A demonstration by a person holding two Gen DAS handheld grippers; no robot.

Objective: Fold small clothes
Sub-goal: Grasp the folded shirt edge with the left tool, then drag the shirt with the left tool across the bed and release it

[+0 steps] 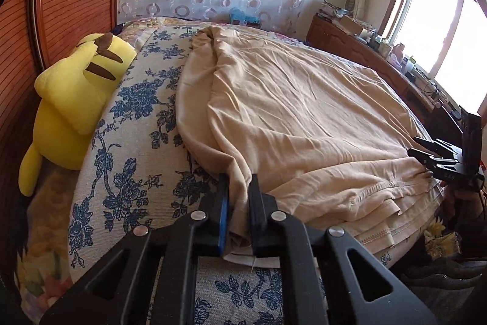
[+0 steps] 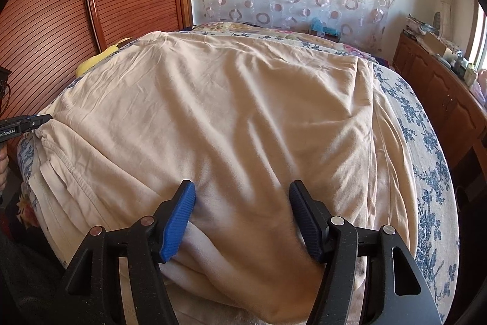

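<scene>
My left gripper (image 1: 238, 197) has its fingers clamped on a bunched near corner of the beige garment (image 1: 304, 118), which lies spread across the bed (image 1: 137, 118); I hold that corner so the hem can be lifted evenly. My right gripper (image 2: 242, 215) has its fingers spread wide astride a raised ridge of cloth at the other corner, not yet pinching; I judge it needs closing before any fold.

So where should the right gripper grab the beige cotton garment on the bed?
Grip the beige cotton garment at its near hem, coming from the near bed edge. The stacked layers bunch there between the right gripper's open pads, level with the left gripper's pinch.
</scene>
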